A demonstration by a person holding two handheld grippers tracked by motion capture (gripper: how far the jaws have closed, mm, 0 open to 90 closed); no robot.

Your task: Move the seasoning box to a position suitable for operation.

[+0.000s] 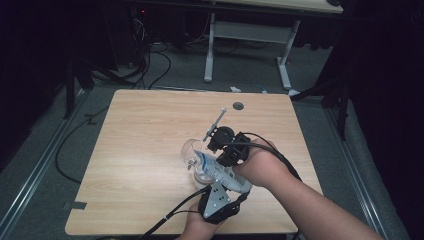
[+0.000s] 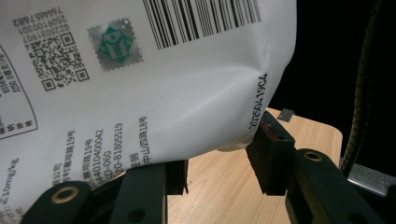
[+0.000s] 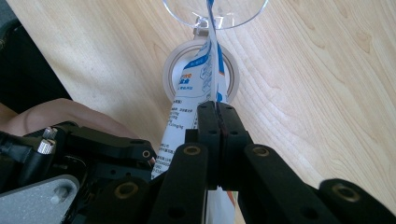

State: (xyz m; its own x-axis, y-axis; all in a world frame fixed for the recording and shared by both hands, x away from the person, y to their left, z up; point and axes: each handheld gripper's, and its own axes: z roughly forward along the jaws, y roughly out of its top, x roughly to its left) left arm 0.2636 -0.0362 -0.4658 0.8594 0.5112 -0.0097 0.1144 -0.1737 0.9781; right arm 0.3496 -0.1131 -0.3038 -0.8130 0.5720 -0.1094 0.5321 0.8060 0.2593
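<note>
a white pouch [image 1: 222,172] with blue print is held tilted over the near middle of the wooden table [image 1: 150,130], between both hands. the left gripper [image 1: 216,200], at the near edge, clamps the pouch's lower end; in the left gripper view the pouch [image 2: 140,79], printed with a barcode and a square code, sits between the two black jaws, which stand half apart and press on it. the right gripper [image 1: 225,145], just beyond, pinches the pouch's upper edge; in the right gripper view its jaws are closed flat on the thin seam of the pouch [image 3: 205,70].

the pouch's far end points down at a clear glass [image 1: 192,152] lying just left of the grippers. in the right gripper view the pouch tip reaches the rim of the glass [image 3: 215,11]. whether anything is in the glass i cannot tell. beneath the pouch lies a round roll of tape [image 3: 175,70] flat on the table.
</note>
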